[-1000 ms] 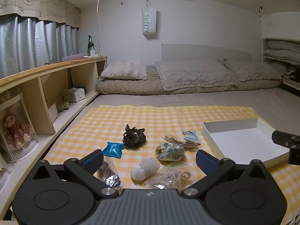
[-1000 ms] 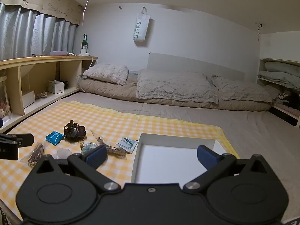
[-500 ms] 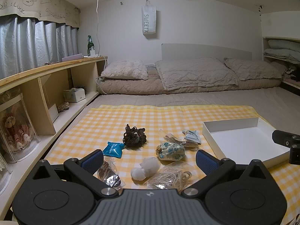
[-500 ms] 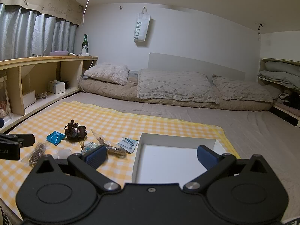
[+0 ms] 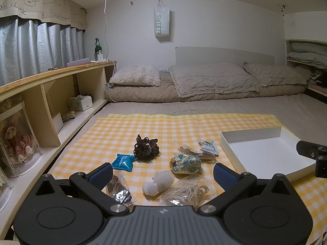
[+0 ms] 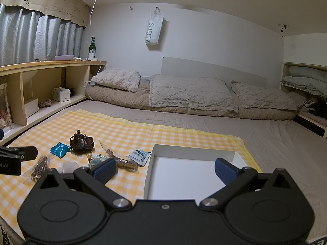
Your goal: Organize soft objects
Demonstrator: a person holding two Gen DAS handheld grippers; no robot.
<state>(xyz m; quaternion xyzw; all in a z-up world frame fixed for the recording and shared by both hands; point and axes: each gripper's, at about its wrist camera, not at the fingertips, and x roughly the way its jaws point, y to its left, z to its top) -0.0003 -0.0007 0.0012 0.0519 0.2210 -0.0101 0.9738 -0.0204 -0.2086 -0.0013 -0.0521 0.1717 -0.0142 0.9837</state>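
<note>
my left gripper [image 5: 163,174] is wide open, nothing between the blue pads, hanging low over the pile of soft items. my right gripper [image 6: 165,169] is also spread wide and empty, sitting over the near edge of the white tray [image 6: 194,153].

step in hand, as i judge it: first pick, nothing in the tray yet. best way: drop the left claw straight down on the white puff balls [image 5: 160,182], which lie between its pads already, and close slow so they squash instead of popping out. watch the clear bag of beige cord [image 5: 187,192] just beside them on the right and the bag of dark bands [image 5: 119,187] under the left finger; crinkly plastic could get pinched along. keep the right claw off the tray wall so it doesn't shove the tray.

looks: the puffs are two small fluffy white balls touching each other. beyond them a floral fabric bundle [image 5: 185,163], a dark brown scrunchie [image 5: 146,148], a blue sachet [image 5: 122,162], a clear bag of brownish ties [image 5: 194,152] with a pale wipe packet [image 5: 208,147] next to the tray. all on the yellow checked cloth [image 5: 143,128], tray at its right side, empty.
</note>
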